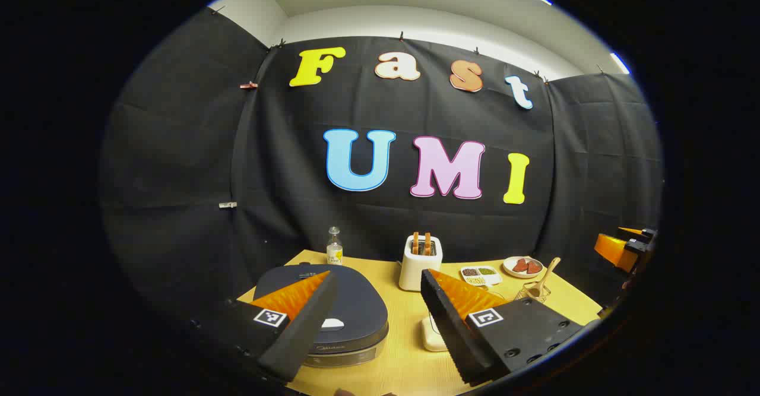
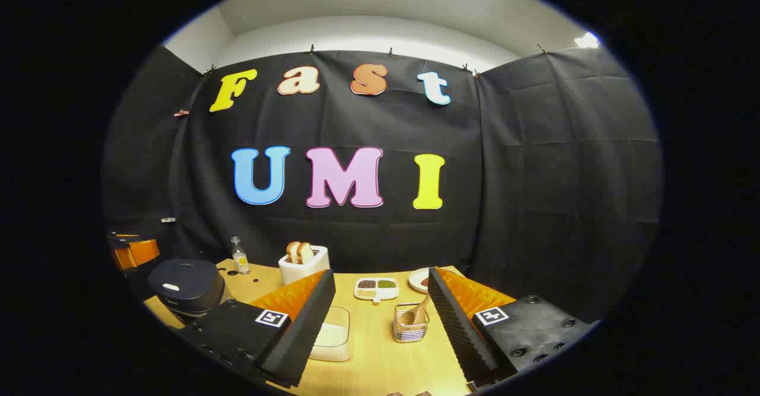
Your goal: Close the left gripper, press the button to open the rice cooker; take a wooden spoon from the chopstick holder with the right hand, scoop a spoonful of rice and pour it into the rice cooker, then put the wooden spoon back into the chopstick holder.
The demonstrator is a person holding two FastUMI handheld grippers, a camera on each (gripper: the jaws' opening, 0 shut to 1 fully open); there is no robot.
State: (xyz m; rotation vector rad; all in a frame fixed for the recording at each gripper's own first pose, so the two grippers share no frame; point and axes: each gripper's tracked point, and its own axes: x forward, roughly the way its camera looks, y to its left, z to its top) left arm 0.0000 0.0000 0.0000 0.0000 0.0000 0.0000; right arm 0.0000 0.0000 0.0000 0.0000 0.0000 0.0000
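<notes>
Rice cooker (image 1: pixel 323 310), dark with a rounded flat lid that is shut, sits at the near left of a pale wooden table (image 1: pixel 404 354) in the left gripper view; a small light button patch shows on the front of its lid. The left gripper (image 1: pixel 380 319) hangs above the table with its two fingers spread wide apart, gripping nothing; its left finger overlaps the cooker's lid in this view, though whether it touches cannot be told. Between the fingers lies a white container (image 1: pixel 432 335), partly hidden.

Farther back stand a small glass bottle (image 1: pixel 334 246), a white toaster (image 1: pixel 421 260) with bread slices in its slots, a divided white dish of grains (image 1: pixel 481 275) and a small plate (image 1: pixel 522 266) with reddish food. To the right, a clear chopstick holder (image 1: pixel 536 292) has the wooden spoon (image 1: pixel 543 280) leaning in it, handle up.

In the right gripper view, the right gripper (image 2: pixel 380 325) is likewise wide open and empty above the table. The chopstick holder (image 2: pixel 411 323) stands between its fingers, just ahead, with the wooden spoon (image 2: pixel 417 314) inside. A white rice container (image 2: pixel 332 335) lies beside the left finger. The rice cooker (image 2: pixel 185 286) sits at the far left edge, with the other gripper's body near it
</notes>
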